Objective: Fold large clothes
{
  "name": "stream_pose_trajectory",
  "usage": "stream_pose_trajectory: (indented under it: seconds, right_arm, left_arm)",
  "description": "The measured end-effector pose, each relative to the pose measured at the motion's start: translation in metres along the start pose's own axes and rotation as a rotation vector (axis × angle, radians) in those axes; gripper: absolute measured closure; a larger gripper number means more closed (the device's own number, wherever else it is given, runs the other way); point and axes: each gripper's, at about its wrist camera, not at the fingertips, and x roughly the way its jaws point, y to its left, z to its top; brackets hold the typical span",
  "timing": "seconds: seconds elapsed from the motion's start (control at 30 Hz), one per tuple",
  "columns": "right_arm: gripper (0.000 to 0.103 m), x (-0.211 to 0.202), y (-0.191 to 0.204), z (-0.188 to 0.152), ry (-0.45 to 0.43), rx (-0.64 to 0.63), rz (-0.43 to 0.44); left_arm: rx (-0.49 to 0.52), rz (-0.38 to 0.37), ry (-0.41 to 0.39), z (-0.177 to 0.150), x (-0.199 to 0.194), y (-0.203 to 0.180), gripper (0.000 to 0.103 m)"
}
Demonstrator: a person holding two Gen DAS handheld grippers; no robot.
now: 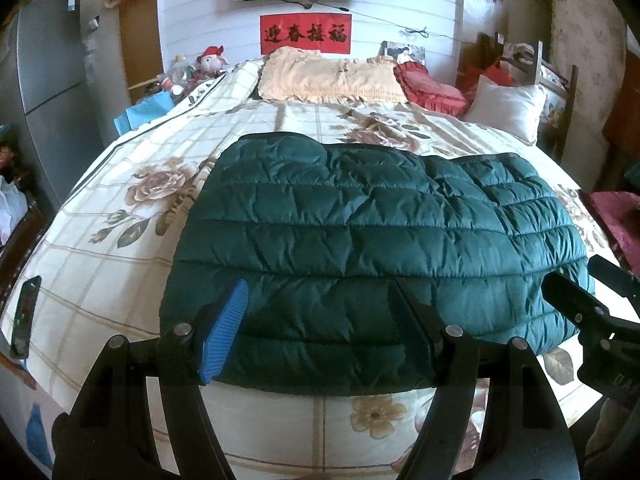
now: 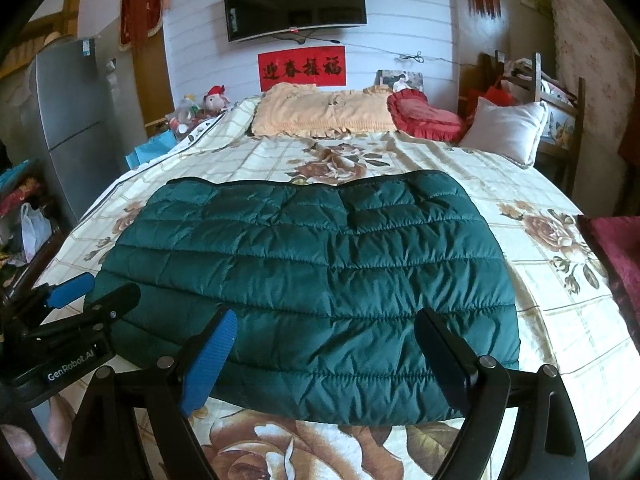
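A dark green quilted puffer jacket (image 1: 360, 232) lies flat on the bed, folded into a wide rectangle; it also shows in the right wrist view (image 2: 312, 280). My left gripper (image 1: 320, 308) is open, its fingers spread over the jacket's near left edge, holding nothing. My right gripper (image 2: 328, 332) is open over the jacket's near edge, empty. The right gripper shows at the right edge of the left wrist view (image 1: 592, 304), and the left gripper at the left edge of the right wrist view (image 2: 92, 288).
The bed has a cream floral bedspread (image 1: 120, 240). Pillows (image 1: 328, 76), a red cushion (image 1: 428, 88) and a white pillow (image 1: 508, 108) lie at the head. A phone (image 1: 25, 316) lies at the bed's left edge. A fridge (image 1: 52, 76) stands left, a maroon cloth (image 2: 616, 248) right.
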Motion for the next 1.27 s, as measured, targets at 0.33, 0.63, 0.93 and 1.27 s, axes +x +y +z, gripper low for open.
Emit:
stream_pose_trajectory:
  seconds: [0.33,0.63,0.93,1.27]
  right_arm:
    - [0.014,0.005,-0.003,0.0,0.014,0.009,0.006]
    - [0.014,0.008,-0.002,0.003,0.014,0.008,0.005]
    - [0.014,0.009,-0.002,0.003,0.019,0.012,0.008]
    - [0.014,0.013,-0.006,0.003,0.028,0.018,0.016]
  left_arm:
    - [0.007,-0.006,0.002,0.003,0.006,-0.003,0.03]
    - [0.011,-0.008,0.005,0.004,0.007,-0.004,0.03]
    - [0.015,-0.011,0.002,0.005,0.009,-0.006,0.03]
    - [0.01,-0.009,-0.004,0.005,0.011,0.0,0.03]
